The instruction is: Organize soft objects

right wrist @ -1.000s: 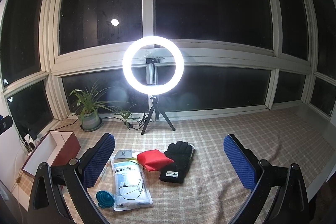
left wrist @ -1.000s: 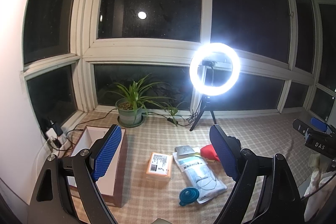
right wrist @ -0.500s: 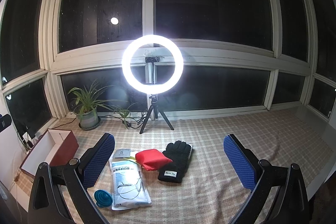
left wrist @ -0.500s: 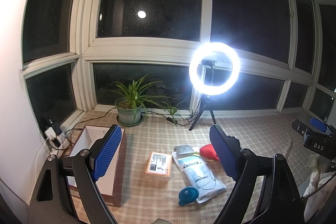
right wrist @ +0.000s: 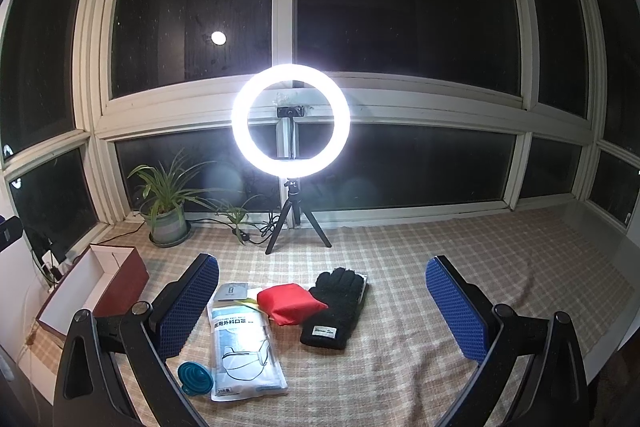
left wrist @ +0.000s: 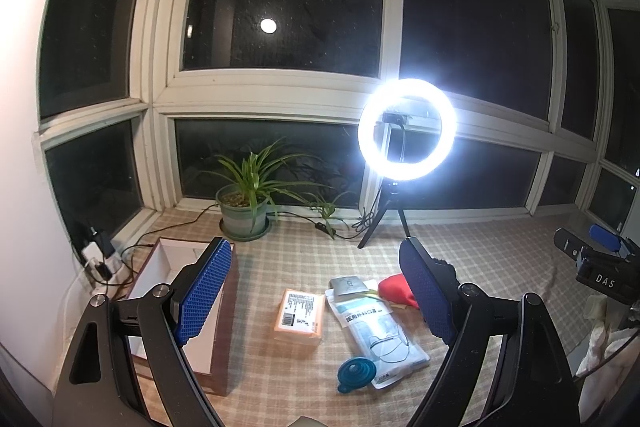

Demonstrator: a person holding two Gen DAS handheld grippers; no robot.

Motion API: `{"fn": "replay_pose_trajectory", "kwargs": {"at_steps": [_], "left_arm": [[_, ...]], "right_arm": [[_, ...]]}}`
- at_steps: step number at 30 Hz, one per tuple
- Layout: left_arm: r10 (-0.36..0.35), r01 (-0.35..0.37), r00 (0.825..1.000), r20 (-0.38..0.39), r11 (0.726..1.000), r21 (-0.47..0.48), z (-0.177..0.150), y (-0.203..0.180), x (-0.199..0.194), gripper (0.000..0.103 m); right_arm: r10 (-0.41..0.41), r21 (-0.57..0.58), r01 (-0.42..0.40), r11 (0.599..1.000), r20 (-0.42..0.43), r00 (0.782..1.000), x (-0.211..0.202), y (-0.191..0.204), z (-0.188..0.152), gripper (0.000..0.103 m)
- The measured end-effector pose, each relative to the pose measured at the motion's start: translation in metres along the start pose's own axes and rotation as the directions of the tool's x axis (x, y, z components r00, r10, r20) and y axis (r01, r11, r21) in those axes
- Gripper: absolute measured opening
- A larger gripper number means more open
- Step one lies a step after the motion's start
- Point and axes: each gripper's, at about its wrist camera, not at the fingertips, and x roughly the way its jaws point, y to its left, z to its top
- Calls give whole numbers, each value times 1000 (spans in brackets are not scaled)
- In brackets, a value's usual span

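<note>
Left gripper: released, empty, above the checked cloth.
Right gripper: released, empty.
Left view only: one orange parcel, beside the open box.
Right view only: one black glove, touching the red pouch.
Both views: one mask pack, one teal funnel.
Open room: bare cloth right of the glove.
</note>
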Motion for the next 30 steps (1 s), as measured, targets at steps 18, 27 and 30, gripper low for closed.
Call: {"fn": "replay_pose_trajectory", "kwargs": {"at_steps": [18, 27, 30], "left_arm": [[-8, 8, 1000, -17, 1000, -6, -5, 0, 14, 86], [-18, 15, 997, -82, 999, -31, -15, 8, 36, 86], [-37, 30, 991, -131, 998, -60, -24, 13, 50, 86]], "right_arm": [[0, -4, -1, 1000, -19, 1000, 15, -1, -2, 102], [79, 30, -77, 997, -62, 995, 39, -5, -11, 102], [131, 82, -123, 989, -98, 987, 54, -14, -18, 102]]}}
